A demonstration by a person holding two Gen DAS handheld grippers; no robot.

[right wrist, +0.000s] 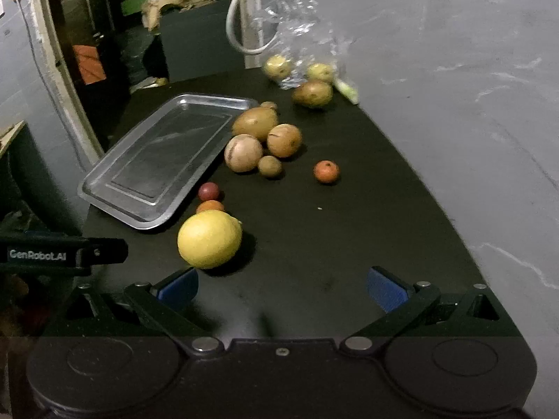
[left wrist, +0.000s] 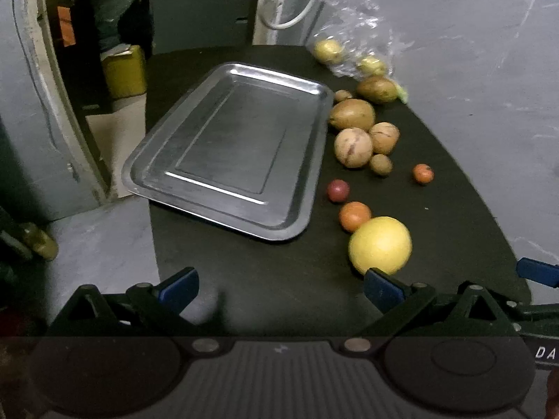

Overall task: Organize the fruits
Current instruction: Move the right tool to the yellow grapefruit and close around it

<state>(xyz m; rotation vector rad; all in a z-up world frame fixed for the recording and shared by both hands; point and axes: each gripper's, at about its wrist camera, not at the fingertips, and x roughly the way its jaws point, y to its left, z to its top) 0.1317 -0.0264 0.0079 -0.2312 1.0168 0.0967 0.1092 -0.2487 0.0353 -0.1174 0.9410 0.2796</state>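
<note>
An empty metal tray [left wrist: 195, 178] [right wrist: 104, 188] lies on the black table's left side. To its right sit several fruits: a big yellow citrus [left wrist: 380, 245] [right wrist: 209, 239], a small orange [left wrist: 354, 215] [right wrist: 209, 206], a red plum [left wrist: 338, 190] [right wrist: 209, 191], another small orange [left wrist: 423, 173] [right wrist: 326, 171] and a cluster of tan-brown fruits [left wrist: 353, 146] [right wrist: 244, 153]. My left gripper [left wrist: 279, 288] hovers open at the near table edge, its right fingertip just in front of the yellow citrus. My right gripper [right wrist: 282, 288] is open, the citrus just beyond its left fingertip.
A clear plastic bag [left wrist: 353, 35] [right wrist: 300, 35] with yellow-green fruits stands at the table's back, a brownish fruit [left wrist: 377, 89] [right wrist: 312, 93] before it. A grey wall runs along the right. Left of the table are a doorway, a yellow can [left wrist: 124, 75] and clutter.
</note>
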